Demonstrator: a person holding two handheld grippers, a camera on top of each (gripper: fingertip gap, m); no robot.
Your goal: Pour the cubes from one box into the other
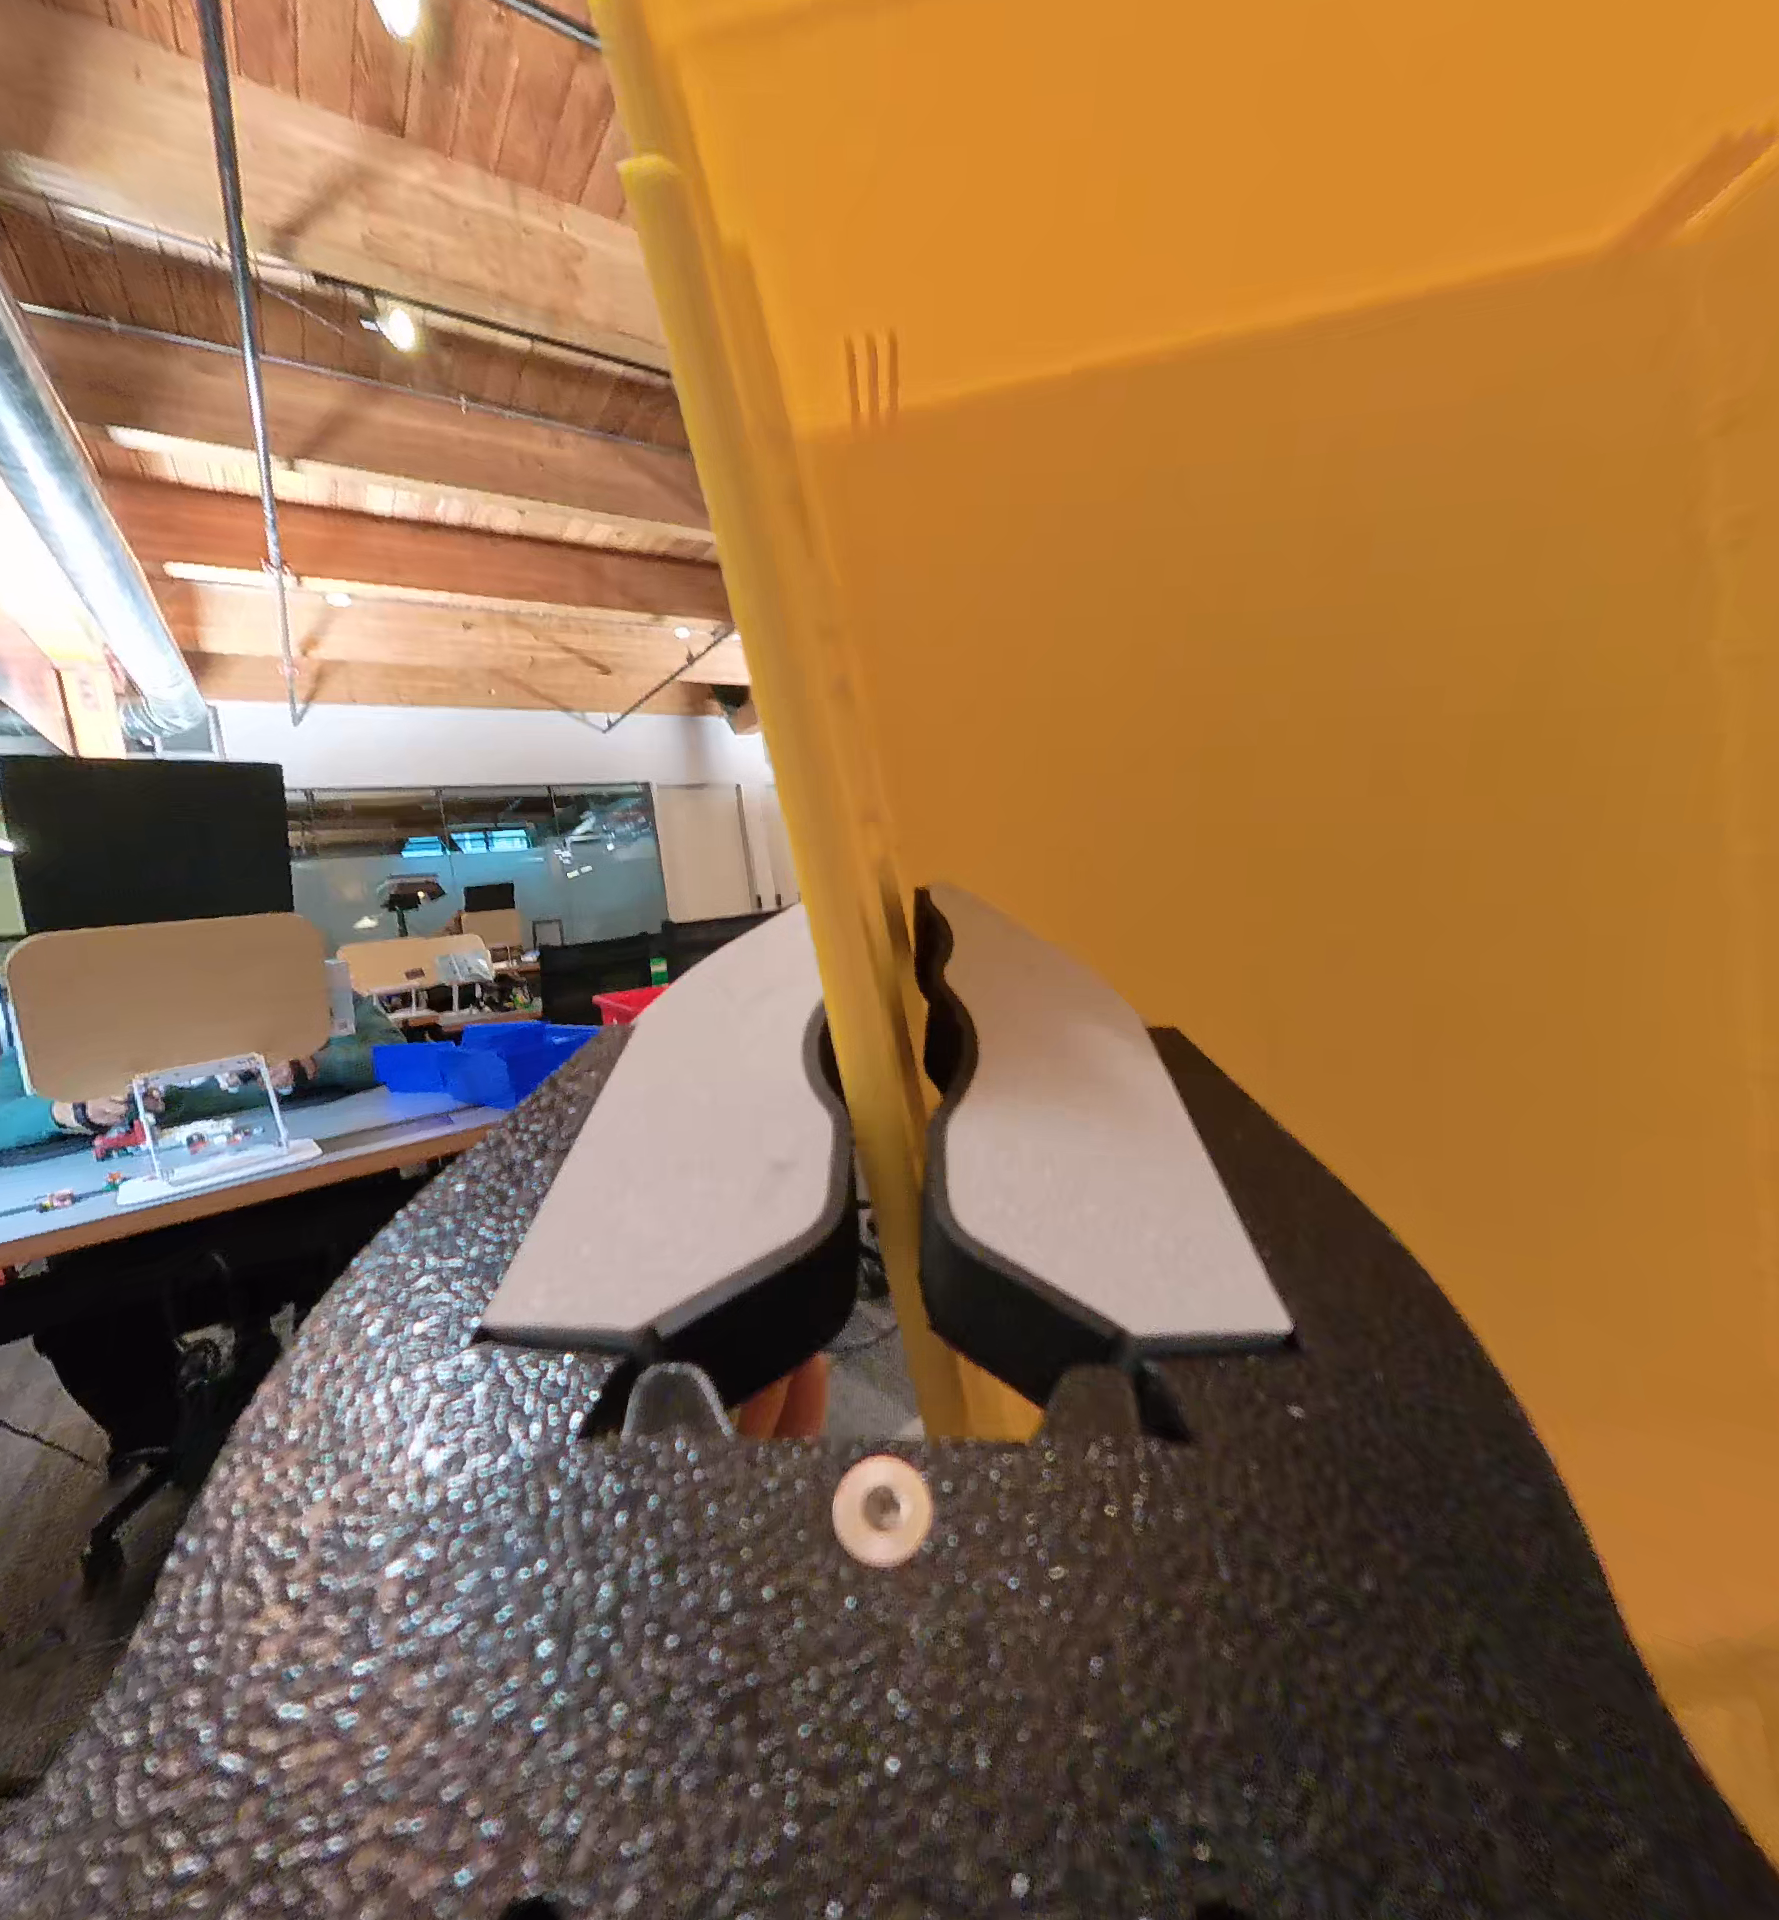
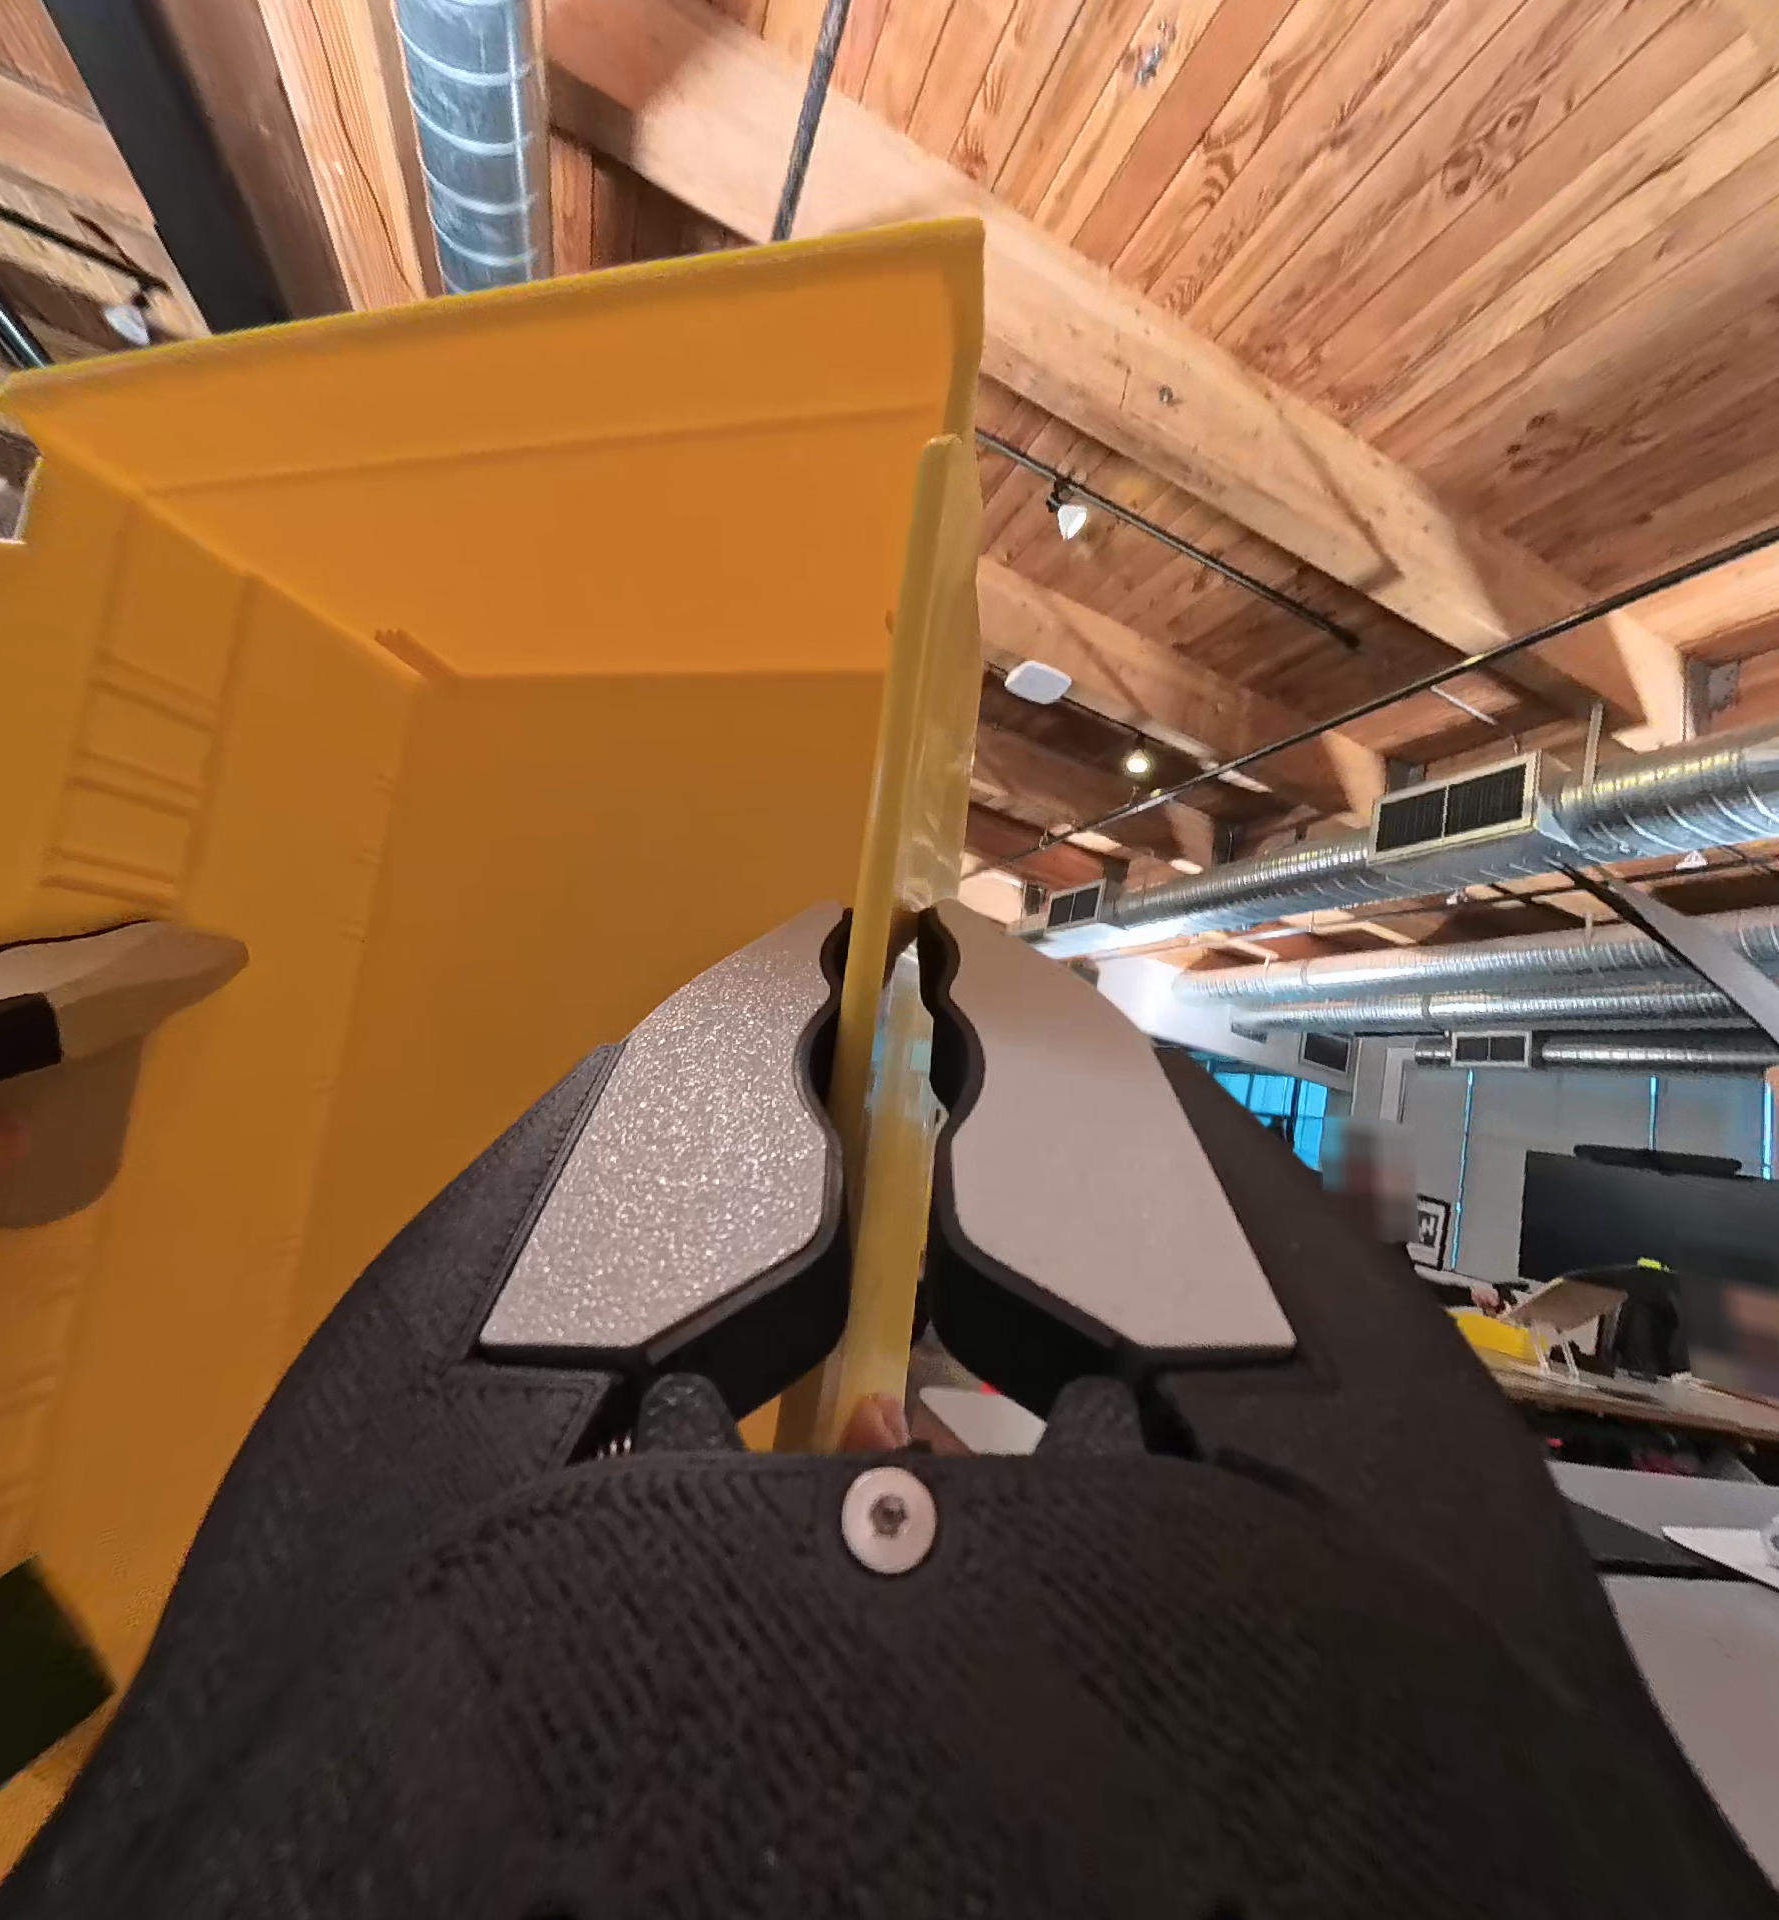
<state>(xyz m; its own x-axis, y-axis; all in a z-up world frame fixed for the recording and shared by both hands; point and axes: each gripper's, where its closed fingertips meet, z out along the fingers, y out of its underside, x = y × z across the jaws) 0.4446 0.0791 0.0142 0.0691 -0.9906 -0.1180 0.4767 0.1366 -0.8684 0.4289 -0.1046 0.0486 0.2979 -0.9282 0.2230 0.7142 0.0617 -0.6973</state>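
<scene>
Both grippers hold one yellow plastic box [image 1: 1332,727], lifted and tipped so that both wrist views look up toward the ceiling. My left gripper [image 1: 869,914] is shut on the box's left side wall. My right gripper [image 2: 885,920] is shut on the right side wall of the same box [image 2: 573,790]. The box's inner walls show in both views and no cubes are visible inside. One finger of the left gripper [image 2: 116,966] shows at the left edge of the right wrist view, on the opposite wall. The other box is out of view.
Behind, a long table [image 1: 241,1174] has a person's teal sleeves, a clear stand and small toys. Blue bins [image 1: 490,1060] and a red bin [image 1: 636,1003] sit farther back. A grey table [image 2: 1747,1704] with papers is at lower right. Wooden beams and metal ducts run overhead.
</scene>
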